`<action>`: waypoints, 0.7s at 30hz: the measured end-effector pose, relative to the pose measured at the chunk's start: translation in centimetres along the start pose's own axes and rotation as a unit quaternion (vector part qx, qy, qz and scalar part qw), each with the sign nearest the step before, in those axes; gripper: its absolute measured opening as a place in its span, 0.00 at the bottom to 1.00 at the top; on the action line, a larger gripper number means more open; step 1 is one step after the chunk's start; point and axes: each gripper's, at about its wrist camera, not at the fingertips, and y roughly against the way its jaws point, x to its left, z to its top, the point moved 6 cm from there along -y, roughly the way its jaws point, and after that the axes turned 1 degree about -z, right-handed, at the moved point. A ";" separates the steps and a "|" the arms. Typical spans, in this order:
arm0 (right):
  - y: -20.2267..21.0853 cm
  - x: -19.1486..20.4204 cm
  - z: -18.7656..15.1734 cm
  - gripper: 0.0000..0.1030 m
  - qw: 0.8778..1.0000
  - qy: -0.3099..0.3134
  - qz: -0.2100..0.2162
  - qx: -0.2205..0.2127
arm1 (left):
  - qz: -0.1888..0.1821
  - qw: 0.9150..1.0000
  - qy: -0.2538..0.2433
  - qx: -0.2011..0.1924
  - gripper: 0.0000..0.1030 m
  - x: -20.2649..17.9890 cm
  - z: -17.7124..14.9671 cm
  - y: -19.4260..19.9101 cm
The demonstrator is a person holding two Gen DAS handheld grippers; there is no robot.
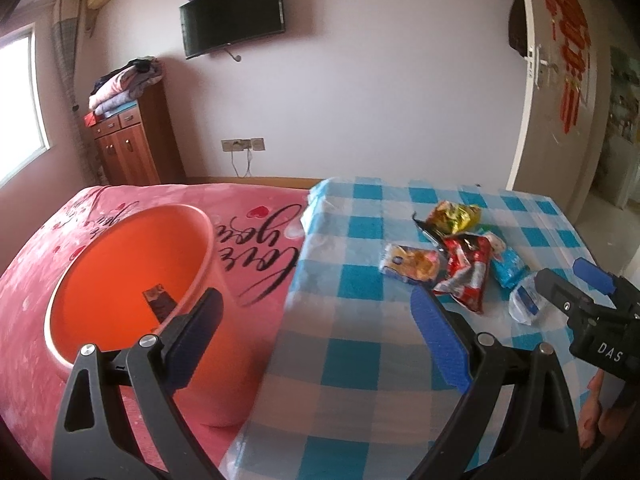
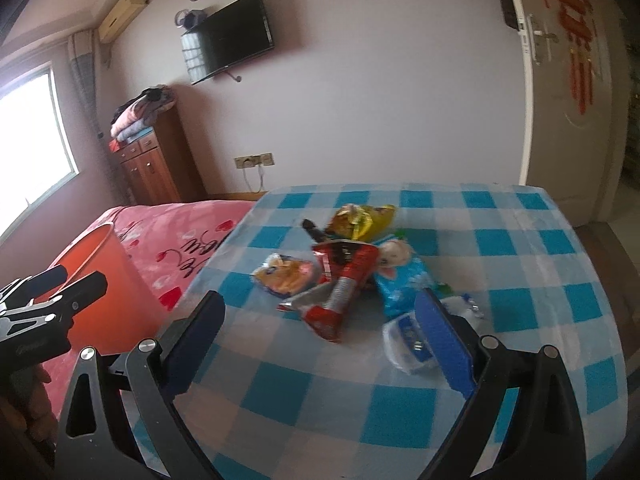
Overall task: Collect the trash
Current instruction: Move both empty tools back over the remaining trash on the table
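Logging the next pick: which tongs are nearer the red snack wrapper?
Right. The right tongs hang open just short of the red snack wrapper, which lies ahead between the fingers. The left tongs are further left, by the orange bin.

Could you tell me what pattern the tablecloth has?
The tablecloth has blue-and-white checks, clearest in the right wrist view.

Window [image 2: 32, 140] daylight, soft blur, fisheye warping

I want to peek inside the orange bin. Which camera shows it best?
The left wrist view. It looks down into the orange bin, showing its rim, inner wall and one dark wrapper at the bottom. The right wrist view shows only part of the bin's rim and outer side at the left edge, nothing inside.
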 end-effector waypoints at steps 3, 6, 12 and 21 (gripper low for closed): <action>0.2 -1.5 -0.5 0.92 1.000 -0.009 -0.010 -0.001 | -0.003 1.000 -0.010 0.005 0.92 -1.3 -0.2 -0.3; 0.4 -2.9 -0.9 0.92 1.000 -0.013 -0.022 -0.005 | -0.005 1.000 -0.019 0.009 0.92 -2.5 -0.3 -0.6; 0.6 -5.2 -1.8 0.92 0.999 -0.017 -0.037 -0.006 | -0.008 0.999 -0.038 0.017 0.92 -4.8 -0.7 -1.1; -0.1 -8.0 -3.0 0.92 0.999 -0.039 -0.034 0.010 | -0.003 0.998 -0.060 0.033 0.92 -7.0 -1.1 -2.1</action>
